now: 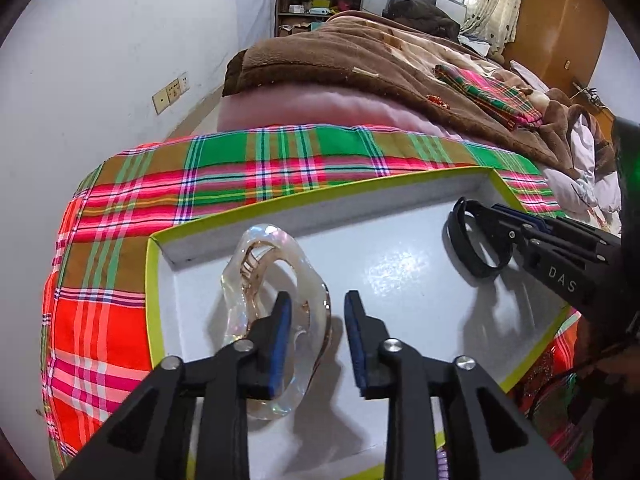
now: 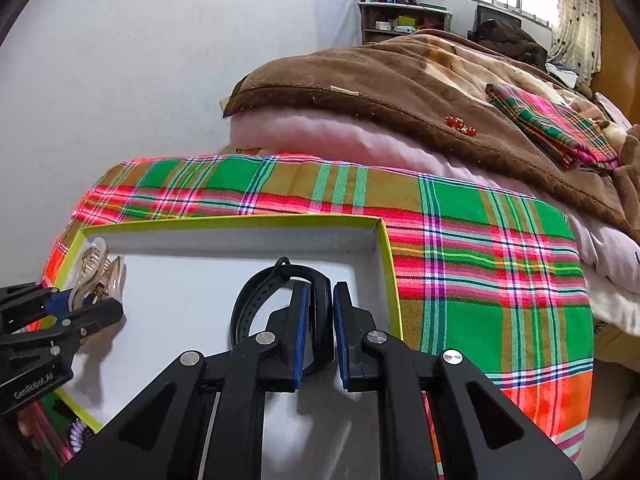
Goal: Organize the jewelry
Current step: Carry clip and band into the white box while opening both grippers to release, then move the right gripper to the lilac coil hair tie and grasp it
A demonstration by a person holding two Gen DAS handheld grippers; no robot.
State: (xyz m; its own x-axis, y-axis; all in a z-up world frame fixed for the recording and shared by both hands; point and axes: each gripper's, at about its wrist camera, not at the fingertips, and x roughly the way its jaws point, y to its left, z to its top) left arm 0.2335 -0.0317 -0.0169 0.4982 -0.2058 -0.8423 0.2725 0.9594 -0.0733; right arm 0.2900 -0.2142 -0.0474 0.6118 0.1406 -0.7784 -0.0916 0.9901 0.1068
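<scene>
A shallow white box with a yellow-green rim [image 1: 280,204] [image 2: 240,222] lies on a plaid cloth. A clear iridescent hair claw [image 1: 244,280] [image 2: 94,264] lies inside it at the left. My left gripper [image 1: 318,304] [image 2: 86,310] is open; its left finger reaches into the claw's loop and the right finger is beside it. A black wristband [image 1: 478,246] [image 2: 256,296] is held upright over the box's right part. My right gripper [image 2: 320,292] [image 1: 496,216] is shut on the band.
The plaid cloth [image 2: 480,260] covers a bed end. A brown blanket [image 2: 400,88] with red beads [image 2: 460,124] and a folded plaid cloth [image 2: 552,128] lies behind. A purple spiral hair tie [image 2: 76,436] lies at the box's near edge. A white wall is at the left.
</scene>
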